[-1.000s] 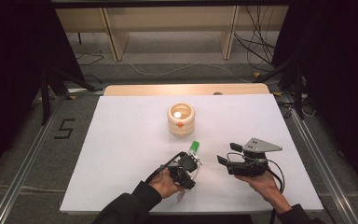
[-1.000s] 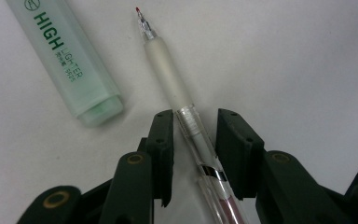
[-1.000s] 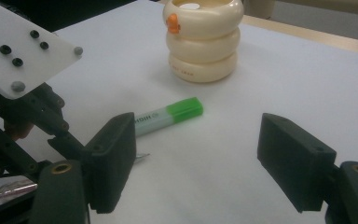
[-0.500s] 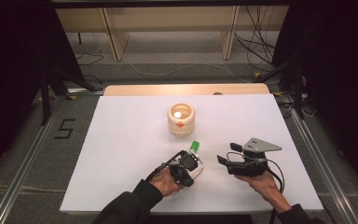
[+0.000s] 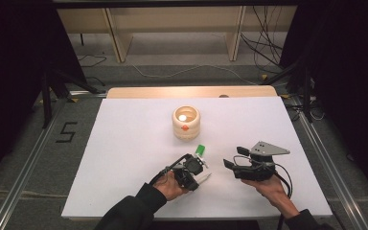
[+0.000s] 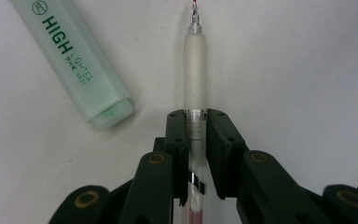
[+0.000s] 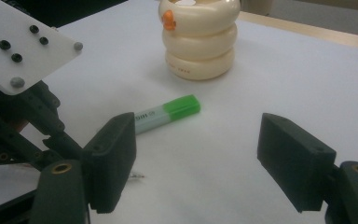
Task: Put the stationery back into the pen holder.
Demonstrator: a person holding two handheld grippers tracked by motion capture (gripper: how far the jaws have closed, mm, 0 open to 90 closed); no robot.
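Jaws of left gripper (image 6: 196,116) just closed, pinching pen (image 6: 195,70); right gripper (image 7: 198,158) spread.

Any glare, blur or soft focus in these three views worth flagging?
High view: the white table is bright, surroundings dark; the holder has a small hot spot inside. Left gripper view: the pen and highlighter print are sharp, the near jaws slightly soft. Right gripper view: the near jaws are soft, the highlighter readable, light even.
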